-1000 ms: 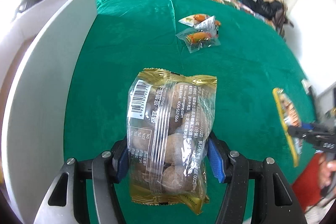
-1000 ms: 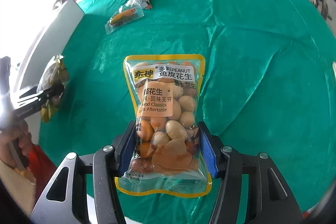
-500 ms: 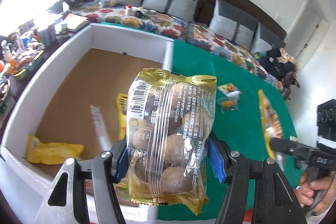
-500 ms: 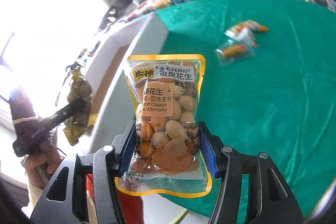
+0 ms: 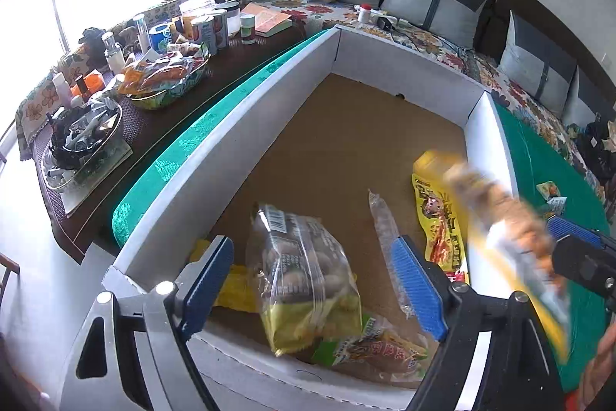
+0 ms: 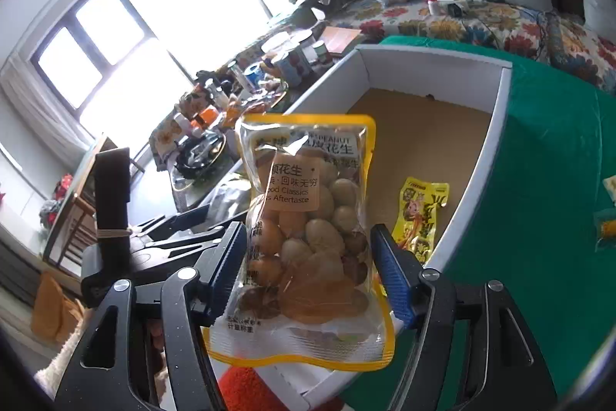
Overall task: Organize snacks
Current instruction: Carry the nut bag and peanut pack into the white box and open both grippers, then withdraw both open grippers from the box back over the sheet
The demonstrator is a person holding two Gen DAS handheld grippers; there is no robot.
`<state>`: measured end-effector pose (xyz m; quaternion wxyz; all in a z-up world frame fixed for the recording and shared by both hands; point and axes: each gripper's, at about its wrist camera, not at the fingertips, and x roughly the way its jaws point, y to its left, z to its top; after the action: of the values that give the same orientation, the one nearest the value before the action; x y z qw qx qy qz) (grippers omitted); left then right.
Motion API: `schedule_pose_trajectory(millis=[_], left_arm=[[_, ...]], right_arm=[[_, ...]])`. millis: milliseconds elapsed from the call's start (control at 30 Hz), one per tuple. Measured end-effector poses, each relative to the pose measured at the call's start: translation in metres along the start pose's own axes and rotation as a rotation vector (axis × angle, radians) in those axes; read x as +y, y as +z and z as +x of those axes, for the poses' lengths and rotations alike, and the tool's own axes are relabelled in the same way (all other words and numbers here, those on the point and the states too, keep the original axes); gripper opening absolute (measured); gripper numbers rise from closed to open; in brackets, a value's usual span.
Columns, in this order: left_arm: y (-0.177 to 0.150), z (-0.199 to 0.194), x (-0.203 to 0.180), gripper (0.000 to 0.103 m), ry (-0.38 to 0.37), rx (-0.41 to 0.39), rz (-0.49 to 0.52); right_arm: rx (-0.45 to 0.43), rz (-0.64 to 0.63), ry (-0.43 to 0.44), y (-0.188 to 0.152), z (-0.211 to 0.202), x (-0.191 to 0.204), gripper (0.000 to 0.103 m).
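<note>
Our left tool [image 5: 313, 280] has just been opening, its jaws wide and clear of the gold bag [image 5: 304, 280] dropping into the white box [image 5: 404, 72]. Our right tool [image 6: 308, 276] has just been opening too; the peanut bag [image 6: 308, 230] sits loose between the pads over the box edge. Several packets [image 5: 439, 218] are boxed; small packets [image 5: 552, 195] remain on the green tabletop [image 5: 546, 156]. Nothing blocks the box.

The left hand-held gripper [image 5: 310, 284] hangs over the white cardboard box [image 5: 215, 156], its jaws having just been opening, blue pads clear of the gold-trimmed snack bag [image 5: 304, 276] between them. A yellow packet [image 5: 439, 218] lies on the box floor.
</note>
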<state>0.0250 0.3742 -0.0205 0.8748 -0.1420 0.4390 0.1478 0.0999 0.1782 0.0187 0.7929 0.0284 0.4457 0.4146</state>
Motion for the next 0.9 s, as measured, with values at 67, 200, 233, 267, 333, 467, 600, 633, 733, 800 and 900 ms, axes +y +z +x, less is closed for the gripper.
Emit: schedule_pose_trajectory(millis=[67,200,233,267,333,467,600,633,733,800,900], left_arm=[[-0.004,-0.001,0.000,0.084,0.009,-0.004,0.000],[-0.008,-0.011,-0.017,0.084,0.014,-0.040,0.033],[-0.010,-0.014,-0.025,0.084,0.007,-0.049,0.046],[-0.010,-0.018,-0.034,0.084,-0.003,-0.056,0.058],[-0.012,-0.025,-0.060,0.085,-0.042,-0.069,0.086],[-0.020,-0.041,-0.124,0.085,-0.145,-0.079,0.176],[-0.043,-0.050,-0.199,0.094,-0.262,-0.069,0.296],[-0.050,-0.050,-0.218,0.095,-0.288,-0.062,0.327],[-0.076,-0.038,-0.271,0.096,-0.338,-0.016,0.414],[-0.095,-0.024,-0.301,0.096,-0.373,0.008,0.448],[-0.124,0.010,-0.336,0.096,-0.373,0.064,0.477]], right_arm=[[0.014,-0.013,-0.029,-0.007,0.006,-0.007,0.072],[-0.049,-0.017,-0.069,-0.022,-0.023,-0.031,0.073],[-0.069,-0.010,-0.093,-0.029,-0.035,-0.043,0.076],[-0.085,0.001,-0.117,-0.034,-0.042,-0.055,0.077],[-0.110,0.031,-0.180,-0.047,-0.058,-0.085,0.078],[-0.071,0.117,-0.358,-0.092,-0.087,-0.166,0.078],[-0.041,0.169,-0.535,-0.148,-0.123,-0.234,0.078],[-0.034,0.185,-0.580,-0.163,-0.134,-0.252,0.078],[-0.037,0.237,-0.694,-0.199,-0.165,-0.290,0.078],[-0.057,0.279,-0.755,-0.221,-0.188,-0.312,0.078],[-0.088,0.355,-0.828,-0.243,-0.210,-0.341,0.078]])
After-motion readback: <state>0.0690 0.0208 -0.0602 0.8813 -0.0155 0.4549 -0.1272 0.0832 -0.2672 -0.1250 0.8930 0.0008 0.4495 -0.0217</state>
